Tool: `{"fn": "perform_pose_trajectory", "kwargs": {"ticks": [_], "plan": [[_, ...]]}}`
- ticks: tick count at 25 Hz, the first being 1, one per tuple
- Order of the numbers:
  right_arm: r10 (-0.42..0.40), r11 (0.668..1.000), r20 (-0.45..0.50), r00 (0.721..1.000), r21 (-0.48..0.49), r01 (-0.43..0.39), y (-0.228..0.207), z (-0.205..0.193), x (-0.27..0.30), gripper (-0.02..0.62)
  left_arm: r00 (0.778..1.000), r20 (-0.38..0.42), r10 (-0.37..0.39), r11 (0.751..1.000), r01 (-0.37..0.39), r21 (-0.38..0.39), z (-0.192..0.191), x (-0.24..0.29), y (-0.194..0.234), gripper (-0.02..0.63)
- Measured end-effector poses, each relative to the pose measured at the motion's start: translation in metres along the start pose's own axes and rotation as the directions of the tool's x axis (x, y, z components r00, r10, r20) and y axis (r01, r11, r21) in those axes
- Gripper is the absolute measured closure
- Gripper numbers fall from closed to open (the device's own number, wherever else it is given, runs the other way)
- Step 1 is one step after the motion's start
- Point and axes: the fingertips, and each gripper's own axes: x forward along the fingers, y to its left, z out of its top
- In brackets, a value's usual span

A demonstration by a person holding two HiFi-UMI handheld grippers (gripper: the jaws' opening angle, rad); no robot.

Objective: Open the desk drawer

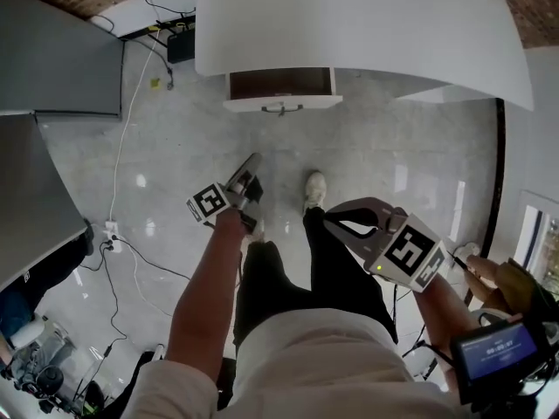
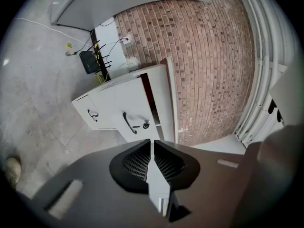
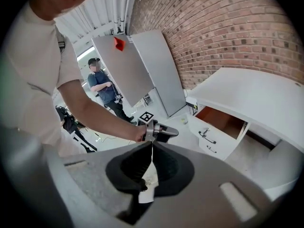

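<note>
The white desk [image 1: 367, 24] stands at the top of the head view. Its top drawer [image 1: 281, 87] is pulled out, showing a brown inside and a metal handle [image 1: 281, 108] on the white front. The right gripper view shows the same open drawer [image 3: 223, 122], and the left gripper view shows the drawer fronts [image 2: 128, 113] tilted. My left gripper [image 1: 253, 166] hangs over the floor well short of the drawer, jaws close together and empty. My right gripper [image 1: 327, 217] is nearer my body, tips touching, holding nothing.
Grey cabinets [image 1: 61, 51] line the left side. Cables and a power strip [image 1: 112, 231] lie on the tiled floor. A brick wall [image 2: 209, 65] runs behind the desk. A person [image 3: 102, 87] stands far off by the grey cabinets. A hand-held device [image 1: 498, 349] shows at lower right.
</note>
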Motion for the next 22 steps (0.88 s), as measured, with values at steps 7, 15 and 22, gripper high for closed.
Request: {"fn": "perform_pose_trajectory", "kwargs": {"ticks": [7,15,22], "plan": [[-0.039,0.999,0.04,0.998,-0.011,0.04,0.031,0.025,-0.003,0.589,0.991,-0.108,-0.073,0.993,0.082,0.081,-0.009,-0.054,-0.087,0.601],[-0.088,0.996,0.077,0.993,-0.011,0.089,0.066,0.05,0.003,0.589,0.965,-0.254,-0.067,0.93,0.153,0.335,-0.007,-0.109,-0.176,0.603],[-0.121,0.992,0.09,0.989,-0.034,0.124,0.095,0.07,0.01,0.591,0.912,-0.399,-0.09,0.851,0.279,0.445,-0.028,-0.15,-0.245,0.603]]}}
